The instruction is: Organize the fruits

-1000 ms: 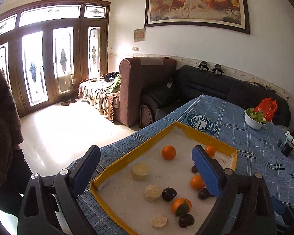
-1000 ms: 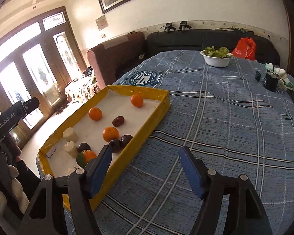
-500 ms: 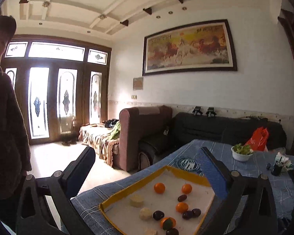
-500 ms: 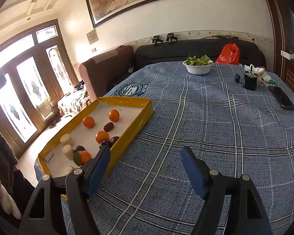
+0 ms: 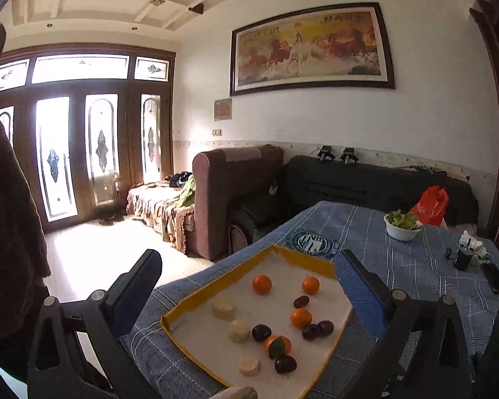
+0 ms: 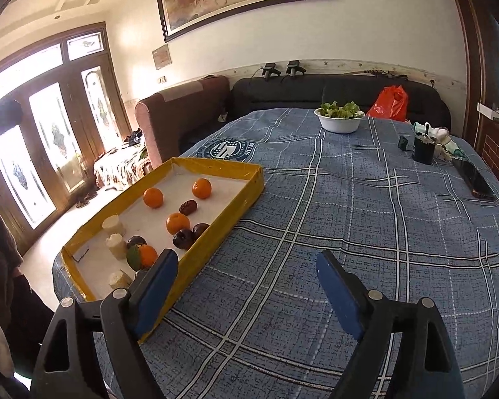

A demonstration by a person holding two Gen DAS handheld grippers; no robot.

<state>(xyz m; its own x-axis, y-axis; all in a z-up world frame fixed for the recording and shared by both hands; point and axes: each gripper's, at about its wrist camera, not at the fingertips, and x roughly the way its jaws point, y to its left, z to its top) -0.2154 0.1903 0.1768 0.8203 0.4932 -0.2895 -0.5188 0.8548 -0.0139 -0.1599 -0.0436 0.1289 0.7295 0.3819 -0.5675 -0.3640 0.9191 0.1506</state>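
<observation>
1. A shallow yellow-rimmed tray (image 6: 246, 184) lies on the worktop (image 6: 366, 219), which is covered with a blue plaid cloth. The tray sits by the worktop's left edge in the right wrist view, its long axis running from the near-left corner away toward the round crest printed on the cloth (image 6: 230, 149).
2. The fruits are all inside the tray on its white floor: four oranges (image 5: 262, 284), one of them with a green leaf (image 5: 276, 348), several dark plum-like fruits (image 5: 261, 332), and three pale stubby cylinders (image 5: 223, 308).
3. The pale cylinders form a row down the tray's left side, roughly along its long axis; the dark fruits and oranges are scattered to the right of them.
4. The left gripper (image 5: 249, 286) hovers above the tray's near end with its fingers spread very wide and nothing between them.
5. The right gripper (image 6: 246, 282) is over bare cloth just right of the tray; its jaws have just been opening, the fingers stand wide and hold nothing.
6. Well apart at the far end stand a white bowl of greens (image 6: 340, 119) and a red bag (image 6: 390, 103).
</observation>
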